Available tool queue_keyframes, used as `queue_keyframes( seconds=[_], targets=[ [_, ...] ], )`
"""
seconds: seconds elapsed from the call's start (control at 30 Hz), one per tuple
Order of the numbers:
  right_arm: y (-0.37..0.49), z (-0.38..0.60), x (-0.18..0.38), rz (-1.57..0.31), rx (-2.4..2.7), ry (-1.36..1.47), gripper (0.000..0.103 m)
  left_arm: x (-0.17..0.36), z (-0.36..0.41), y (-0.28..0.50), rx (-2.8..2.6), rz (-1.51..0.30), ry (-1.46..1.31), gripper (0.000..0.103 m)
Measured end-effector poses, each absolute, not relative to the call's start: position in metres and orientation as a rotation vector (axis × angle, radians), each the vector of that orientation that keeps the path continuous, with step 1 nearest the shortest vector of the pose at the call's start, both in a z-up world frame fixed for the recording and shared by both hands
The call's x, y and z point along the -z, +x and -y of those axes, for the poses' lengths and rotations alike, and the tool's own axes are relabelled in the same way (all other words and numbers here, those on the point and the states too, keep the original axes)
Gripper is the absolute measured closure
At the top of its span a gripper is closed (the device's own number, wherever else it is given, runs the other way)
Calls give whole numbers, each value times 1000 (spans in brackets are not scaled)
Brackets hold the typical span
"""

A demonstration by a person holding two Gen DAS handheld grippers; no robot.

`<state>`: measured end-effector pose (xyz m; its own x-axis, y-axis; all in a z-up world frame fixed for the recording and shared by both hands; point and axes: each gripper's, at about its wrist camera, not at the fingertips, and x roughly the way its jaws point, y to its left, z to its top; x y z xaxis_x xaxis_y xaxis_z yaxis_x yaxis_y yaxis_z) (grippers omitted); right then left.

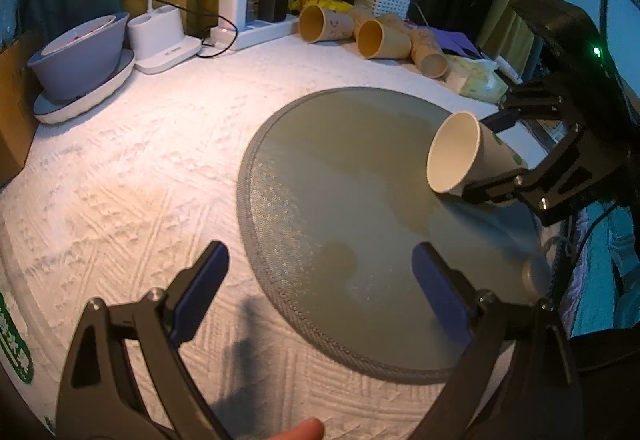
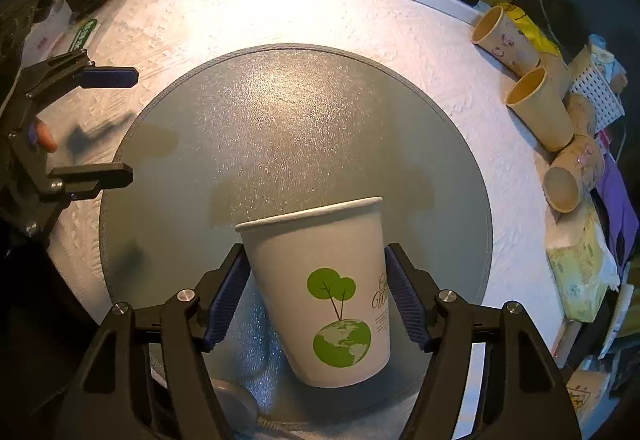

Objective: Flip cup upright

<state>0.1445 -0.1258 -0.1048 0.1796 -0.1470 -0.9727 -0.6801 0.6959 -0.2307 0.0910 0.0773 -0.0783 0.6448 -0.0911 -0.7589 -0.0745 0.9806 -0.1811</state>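
cup (image 2: 320,296) above round mat (image 2: 280,112), on table (image 2: 240,16)

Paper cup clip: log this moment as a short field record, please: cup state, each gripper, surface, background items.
cup: white paper cup with green tree-and-globe print, tilted, mouth facing away from the right gripper
right gripper: right gripper shut on the cup's sides
left gripper: left gripper open, holding nothing
surface: round grey mat on a white textured tablecloth
cup contact: base appears at or just above the mat; cannot tell
background: tan cups lying on their sides, power strip, grey bowl
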Motion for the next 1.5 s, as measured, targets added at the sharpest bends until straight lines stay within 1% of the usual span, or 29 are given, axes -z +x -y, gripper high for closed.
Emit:
queue_keyframes(
  seconds=[0.47, 0.53, 0.63, 0.73, 0.87, 0.97, 1.17, 1.33, 1.5],
  targets=[
    [156, 107, 125, -1451, -469, -906, 31, 83, -78, 92, 34, -874, -213, 9],
    [157, 104, 125, -1451, -481, -922, 32, 83, -80, 92, 29, -877, -216, 9],
    [156, 99, 117, -1404, -486, -927, 34, 83, -82, 93, 18, -879, -214, 9],
    [159, 100, 101, -1327, -496, -850, 34, 80, -84, 94, 3, -872, -214, 9],
    [164, 111, 79, -1194, -498, -638, 34, 74, -85, 96, -18, -863, -214, 9],
    [163, 117, 72, -1121, -492, -504, 34, 70, -83, 101, -27, -863, -213, 9],
    [153, 145, 62, -918, -474, -254, 34, 65, -76, 116, -41, -854, -234, 9],
    [152, 165, 66, -865, -467, -104, 34, 63, -73, 130, -47, -849, -261, 9],
    [150, 171, 71, -853, -493, -85, 34, 63, -67, 141, -40, -862, -259, 9]
  ],
)
